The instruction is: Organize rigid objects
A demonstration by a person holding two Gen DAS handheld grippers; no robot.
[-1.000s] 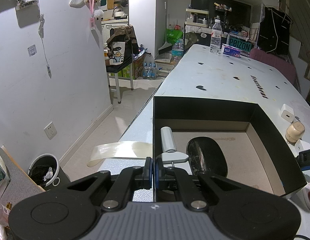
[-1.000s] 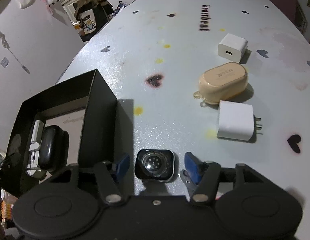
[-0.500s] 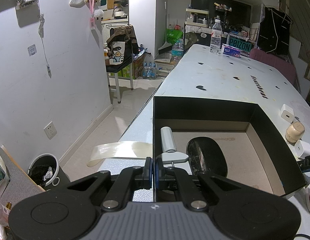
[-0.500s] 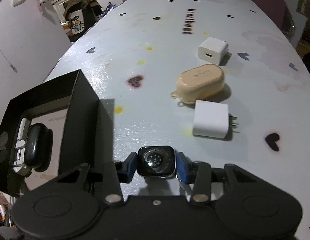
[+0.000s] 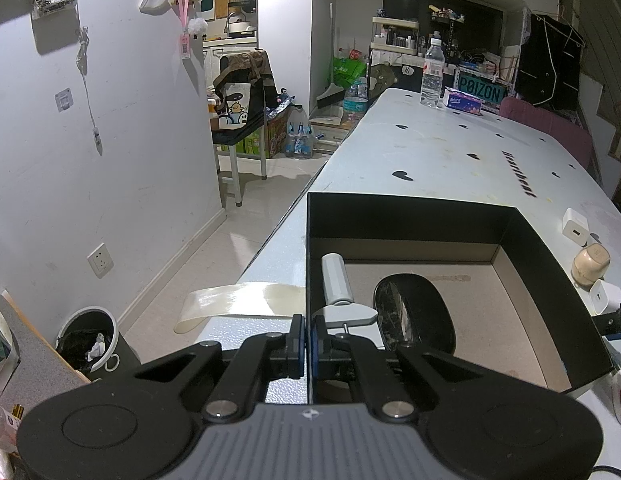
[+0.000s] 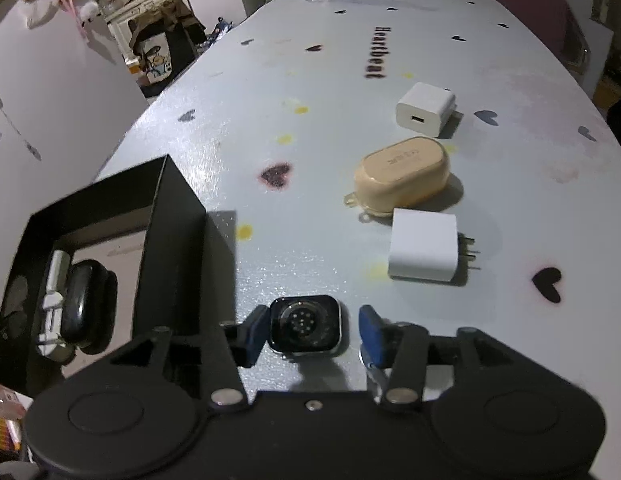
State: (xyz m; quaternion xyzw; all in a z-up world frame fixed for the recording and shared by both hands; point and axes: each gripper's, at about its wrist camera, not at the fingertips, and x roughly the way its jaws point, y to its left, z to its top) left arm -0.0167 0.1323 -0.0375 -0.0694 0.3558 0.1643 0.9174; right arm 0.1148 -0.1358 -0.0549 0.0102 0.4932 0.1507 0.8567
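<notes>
Since half a second ago the right tool [image 6: 312, 334] has spread off the square black-backed smartwatch body [image 6: 305, 330], which lies face-down on the desk [image 6: 310, 140] beside the black cardboard box [image 6: 182, 248]. Re-centre both pads before squeezing. Left tool [image 5: 309, 346] stays clamped on the box wall [image 5: 308, 264].

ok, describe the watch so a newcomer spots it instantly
Start at the black box at the table's near-left edge. Just right of its wall, the watch lies face down between the right gripper fingers. It's the only dark item outside the box; its neighbours are white or beige.
</notes>
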